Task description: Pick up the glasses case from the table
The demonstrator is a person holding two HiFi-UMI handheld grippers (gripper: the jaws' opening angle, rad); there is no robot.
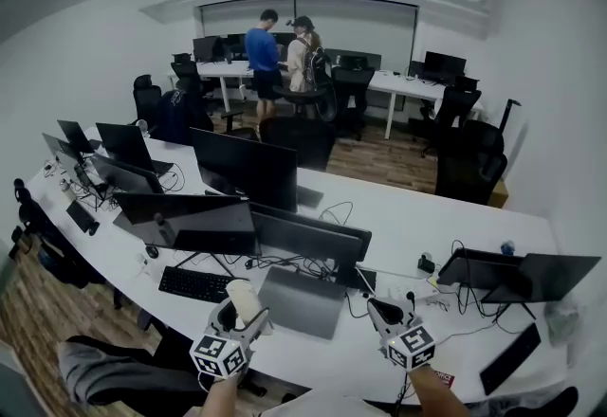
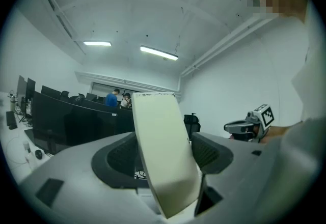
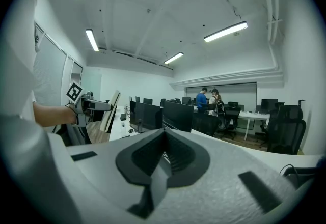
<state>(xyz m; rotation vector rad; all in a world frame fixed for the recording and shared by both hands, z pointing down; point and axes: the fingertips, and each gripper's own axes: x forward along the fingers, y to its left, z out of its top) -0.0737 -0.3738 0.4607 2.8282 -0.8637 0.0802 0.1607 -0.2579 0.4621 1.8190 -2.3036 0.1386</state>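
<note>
The left gripper point(image 1: 239, 317) has its two grey jaws spread wide and clamped on a cream, smooth, oblong glasses case point(image 2: 164, 158). In the left gripper view the case stands on end between the dark ribbed pads point(image 2: 121, 158), tilted a little to the left at its top and sticking out well beyond the jaw tips. In the head view the case point(image 1: 244, 299) is off the worktop, held in the air over the near edge of the long white curved desk point(image 1: 398, 216). In that view it sits between a black keyboard point(image 1: 194, 283) and a grey flat laptop-like slab point(image 1: 302, 301).

The right gripper point(image 3: 163, 154) has its jaws brought together, dark pads meeting, with nothing between them. It hangs over the same near edge, to the right of the left one and apart from it.

Outward along the worktop stands a row of black monitors point(image 1: 245, 167) with cables trailing among them. More black screens point(image 1: 517, 275) are near the desk's right end. Beyond the desk are black office chairs point(image 1: 469, 159), and two people point(image 1: 263, 53) stand at a white table point(image 1: 408, 83) by the far wall.
</note>
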